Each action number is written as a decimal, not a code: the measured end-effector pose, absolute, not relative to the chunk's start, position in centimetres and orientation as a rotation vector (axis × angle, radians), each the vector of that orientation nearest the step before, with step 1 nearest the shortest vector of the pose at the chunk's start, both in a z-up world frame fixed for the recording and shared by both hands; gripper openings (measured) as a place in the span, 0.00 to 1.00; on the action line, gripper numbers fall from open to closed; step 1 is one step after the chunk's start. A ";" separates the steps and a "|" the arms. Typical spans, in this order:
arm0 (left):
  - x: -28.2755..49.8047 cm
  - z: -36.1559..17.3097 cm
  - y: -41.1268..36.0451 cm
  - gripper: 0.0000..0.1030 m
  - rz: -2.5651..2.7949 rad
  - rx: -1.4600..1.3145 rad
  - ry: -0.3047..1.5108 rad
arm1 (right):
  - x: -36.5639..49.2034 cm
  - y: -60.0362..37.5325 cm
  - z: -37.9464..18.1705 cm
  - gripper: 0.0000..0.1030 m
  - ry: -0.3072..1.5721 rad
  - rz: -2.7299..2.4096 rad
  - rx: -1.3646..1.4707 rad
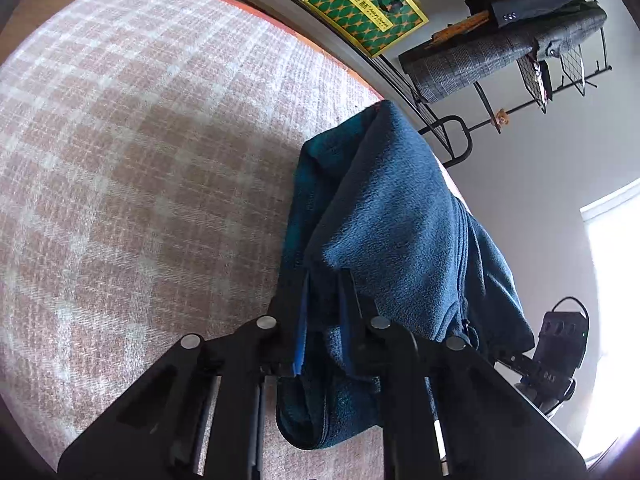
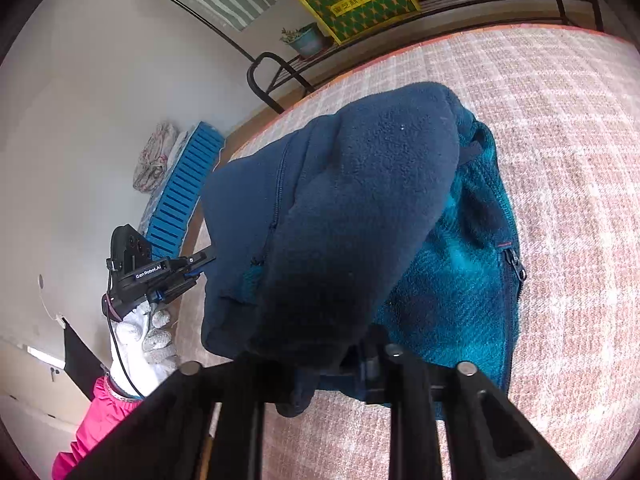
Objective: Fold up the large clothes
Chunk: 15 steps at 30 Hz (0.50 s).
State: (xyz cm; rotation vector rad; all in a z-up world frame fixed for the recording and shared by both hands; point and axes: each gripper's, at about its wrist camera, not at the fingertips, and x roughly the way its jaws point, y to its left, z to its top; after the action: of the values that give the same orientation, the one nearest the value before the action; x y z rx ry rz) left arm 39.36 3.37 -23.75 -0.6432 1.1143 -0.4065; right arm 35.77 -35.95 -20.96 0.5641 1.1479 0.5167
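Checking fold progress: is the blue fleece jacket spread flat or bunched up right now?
Bunched up: the blue fleece jacket is doubled over itself in thick folds, teal lining showing, on the checked cover.

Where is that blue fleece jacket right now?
The blue fleece jacket lies bunched on the checked bed cover, near its edge, pinched by the left gripper and right gripper.

Right gripper's fingers buried under fleece jacket
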 end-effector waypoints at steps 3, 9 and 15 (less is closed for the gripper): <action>37.8 -21.2 3.0 0.06 -0.456 -0.622 1.070 | 35.7 -37.5 -20.2 0.07 1.112 0.551 0.650; 33.3 -17.3 3.3 0.06 -0.504 -0.631 1.013 | 33.1 -40.7 -17.4 0.06 1.050 0.620 0.724; 32.1 -23.4 1.4 0.06 -0.401 -0.516 1.140 | 31.5 -40.9 -25.2 0.05 1.221 0.504 0.751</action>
State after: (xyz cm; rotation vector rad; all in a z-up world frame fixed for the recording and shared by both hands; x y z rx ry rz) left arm 32.07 1.42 -23.40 -0.5160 1.1399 -0.4010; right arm 31.47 -40.94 -25.24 0.7506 1.2212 0.5036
